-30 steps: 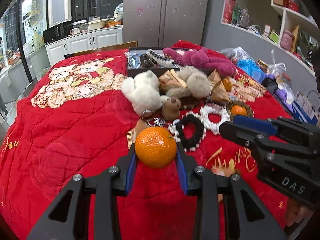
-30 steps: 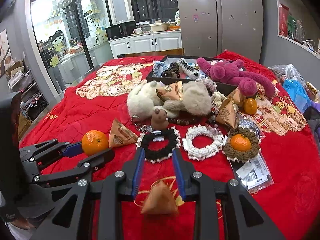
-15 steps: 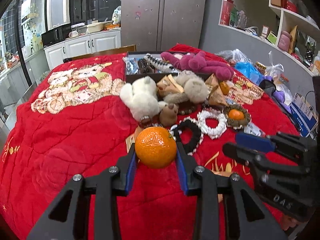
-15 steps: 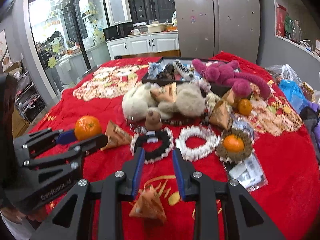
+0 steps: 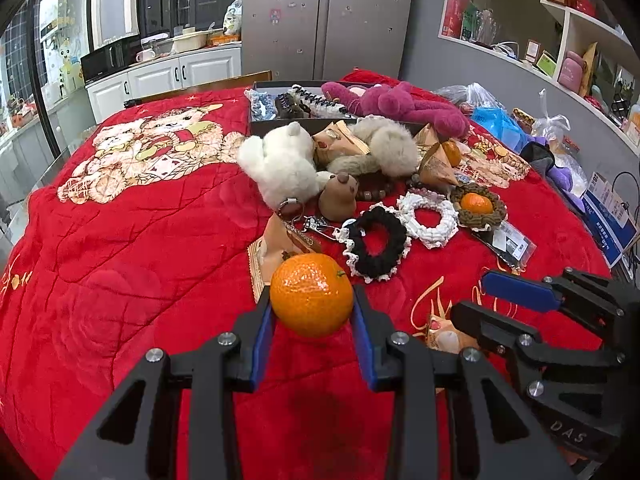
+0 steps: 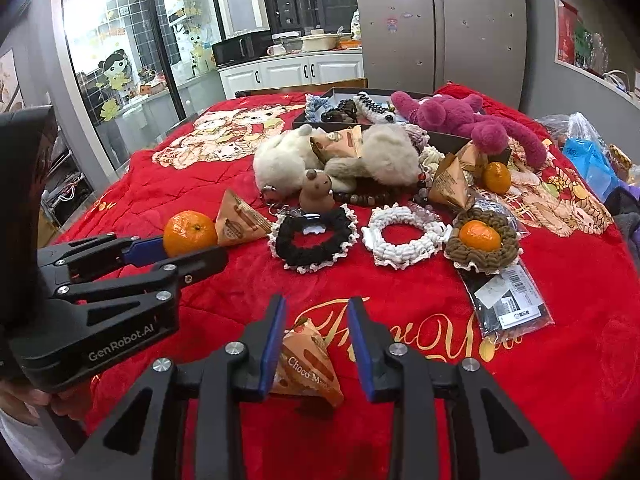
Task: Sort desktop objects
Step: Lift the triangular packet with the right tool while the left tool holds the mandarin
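Note:
My left gripper is shut on an orange mandarin, held just above the red blanket; from the right wrist view the mandarin shows at that gripper's tips. My right gripper hovers low over a triangular "Choco" snack packet that lies on the blanket between its jaws. Those jaws are opening; the left pad is close against the packet and the right pad stands clear of it. In the left wrist view the right gripper sits over the packet.
Beyond the grippers lie a black scrunchie, a white scrunchie, a brown one holding a mandarin, more snack packets, plush toys, a pink plush and a dark box. A person's hand holds the left gripper.
The right gripper has sunk toward the blanket and its jaws have spread wider around the snack packet. The left gripper still holds the mandarin in the same place.

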Demonstrator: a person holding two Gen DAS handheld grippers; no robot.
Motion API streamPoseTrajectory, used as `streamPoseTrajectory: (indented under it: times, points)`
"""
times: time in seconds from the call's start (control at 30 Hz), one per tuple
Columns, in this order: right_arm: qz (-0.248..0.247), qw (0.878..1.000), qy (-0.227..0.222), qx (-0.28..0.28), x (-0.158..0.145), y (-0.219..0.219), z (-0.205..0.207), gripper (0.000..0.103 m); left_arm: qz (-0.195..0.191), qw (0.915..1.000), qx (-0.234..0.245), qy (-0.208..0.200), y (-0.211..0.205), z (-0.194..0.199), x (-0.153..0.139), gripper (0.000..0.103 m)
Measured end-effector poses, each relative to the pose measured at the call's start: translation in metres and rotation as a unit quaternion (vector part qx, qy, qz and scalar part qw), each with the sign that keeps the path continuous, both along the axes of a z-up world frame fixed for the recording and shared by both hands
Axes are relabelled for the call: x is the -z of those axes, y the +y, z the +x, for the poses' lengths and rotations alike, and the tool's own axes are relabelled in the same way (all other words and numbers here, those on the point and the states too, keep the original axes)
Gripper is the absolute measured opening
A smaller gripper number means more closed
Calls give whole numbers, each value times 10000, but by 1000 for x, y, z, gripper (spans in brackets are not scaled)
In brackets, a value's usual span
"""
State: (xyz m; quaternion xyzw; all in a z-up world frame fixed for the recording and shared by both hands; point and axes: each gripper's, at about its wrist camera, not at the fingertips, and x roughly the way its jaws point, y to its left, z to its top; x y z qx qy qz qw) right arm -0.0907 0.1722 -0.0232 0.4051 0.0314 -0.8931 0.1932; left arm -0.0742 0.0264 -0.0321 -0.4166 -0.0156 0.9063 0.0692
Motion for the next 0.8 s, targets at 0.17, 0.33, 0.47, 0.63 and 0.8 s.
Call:
streamPoseTrajectory:
  times: [0.17, 0.33, 0.47, 0.63, 0.8]
  points:
    - [14, 10000, 10, 47, 0, 1, 1, 40, -15, 10000, 3, -18, 0, 0, 1, 36]
    - [49, 9999, 52, 77, -1, 3, 4, 60, -9, 10000, 13, -55, 2, 2, 4, 36]
    - [54, 10000, 16, -55, 2, -3, 7, 62, -3, 10000, 18, -97, 3, 5, 8, 36]
    - [9, 10000, -2, -53, 6, -2, 9, 63, -5, 9999, -20, -141, 1, 8, 11, 36]
    - [-94, 9998, -56, -159, 8, -2, 13, 70, -1, 9998, -62, -175, -1, 11, 14, 36]
